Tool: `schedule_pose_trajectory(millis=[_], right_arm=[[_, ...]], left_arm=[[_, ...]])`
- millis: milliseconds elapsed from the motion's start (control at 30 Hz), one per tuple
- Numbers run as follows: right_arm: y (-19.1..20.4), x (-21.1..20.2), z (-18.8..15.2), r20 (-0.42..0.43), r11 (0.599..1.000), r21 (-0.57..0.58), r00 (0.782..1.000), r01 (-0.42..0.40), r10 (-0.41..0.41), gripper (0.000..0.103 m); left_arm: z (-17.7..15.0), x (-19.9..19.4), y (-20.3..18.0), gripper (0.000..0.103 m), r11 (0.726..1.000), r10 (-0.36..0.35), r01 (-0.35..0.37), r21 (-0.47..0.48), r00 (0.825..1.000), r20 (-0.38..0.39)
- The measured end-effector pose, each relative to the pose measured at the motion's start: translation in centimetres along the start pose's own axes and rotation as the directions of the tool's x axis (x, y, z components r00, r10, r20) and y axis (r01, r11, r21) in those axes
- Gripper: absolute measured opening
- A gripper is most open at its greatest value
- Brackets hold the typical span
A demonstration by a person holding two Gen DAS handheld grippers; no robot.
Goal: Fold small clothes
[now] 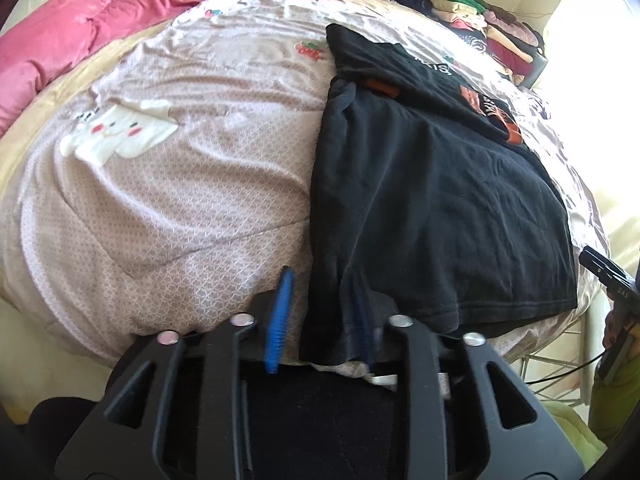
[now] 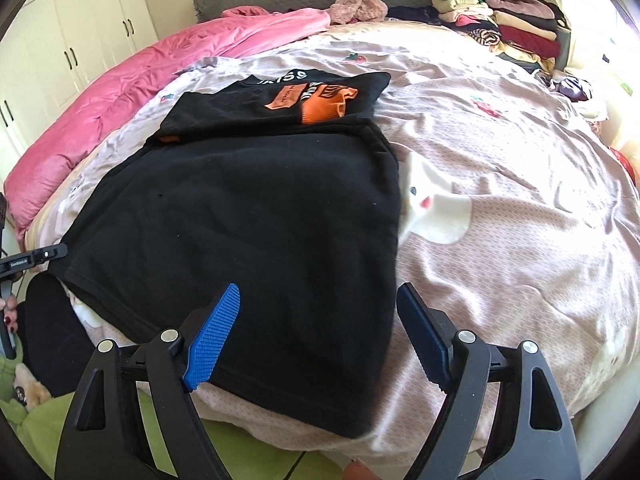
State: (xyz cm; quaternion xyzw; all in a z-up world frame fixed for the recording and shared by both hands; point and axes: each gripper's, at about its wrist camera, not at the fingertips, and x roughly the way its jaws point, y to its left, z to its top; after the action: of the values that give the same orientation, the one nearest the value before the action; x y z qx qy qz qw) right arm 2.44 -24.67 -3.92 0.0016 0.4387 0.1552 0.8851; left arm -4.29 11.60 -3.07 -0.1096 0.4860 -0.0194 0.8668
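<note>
- The black garment (image 2: pixel 248 216) lies flat on the bed (image 2: pixel 500 208), straight ahead of both tongs, with its hem toward the near edge of the bed.
- Its long axis runs away from the tongs, from the near hem up to the printed orange-and-white part at the far end, which already looks folded over.
- The left tongs (image 1: pixel 320 320) sit at the garment's near left corner. Their jaws stand narrowly apart, and a fold of the black cloth hangs down between them.
- One blue pad (image 1: pixel 280 320) on the left tongs is clear of the cloth. The other is blurred behind it, so I cannot tell whether that corner is still pinched or already loose.
- The right tongs (image 2: pixel 316 332) gape wide and hold nothing. The garment's near right portion lies between and just beyond their pads, not touched by either.
- Judging from this, the left tongs are the nearer to a usable grip. The right tongs would have to close on the hem below them before the near edge could be carried away toward the far end.
- Count: one black garment in work, two tongs, one pink quilt (image 2: pixel 120 92) beyond the garment's left side, one stack of folded clothes (image 2: pixel 512 24) well off at the far right corner of the bed.
</note>
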Motion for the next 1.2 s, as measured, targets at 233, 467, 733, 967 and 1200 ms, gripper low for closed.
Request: schedule_pose_trajectory(millis=[233,467,733,967,1200], right_arm=[[-0.5,0.4,-1.1,-0.036,0.999,0.028,0.999,-0.023,0.024,0.078],[-2.4,1.7,-2.2,-0.094,0.992,0.122,0.995,-0.022,0.033,0.030],[-2.3,-0.5,-2.3,-0.060,0.999,0.049,0.998,0.013,-0.010,0.007],[-2.9,0.7,-3.8,-0.108,0.998,0.041,0.993,0.046,-0.041,0.008],[-2.6,0.4,-3.5,-0.091,0.999,0.047,0.996,0.018,-0.014,0.012]], left_arm=[[-0.2,0.9,-0.3,0.035,1.000,0.010,-0.010,0.000,1.000,-0.028],[-0.3,0.9,-0.2,0.036,1.000,0.005,-0.005,-0.008,1.000,-0.025],[-0.3,0.6,-0.2,0.042,1.000,0.004,-0.004,-0.012,1.000,-0.017],[-0.2,0.5,-0.2,0.045,1.000,0.008,-0.008,-0.013,1.000,-0.014],[0.0,-0.8,-0.9,0.052,1.000,0.020,-0.020,0.004,1.000,0.023]])
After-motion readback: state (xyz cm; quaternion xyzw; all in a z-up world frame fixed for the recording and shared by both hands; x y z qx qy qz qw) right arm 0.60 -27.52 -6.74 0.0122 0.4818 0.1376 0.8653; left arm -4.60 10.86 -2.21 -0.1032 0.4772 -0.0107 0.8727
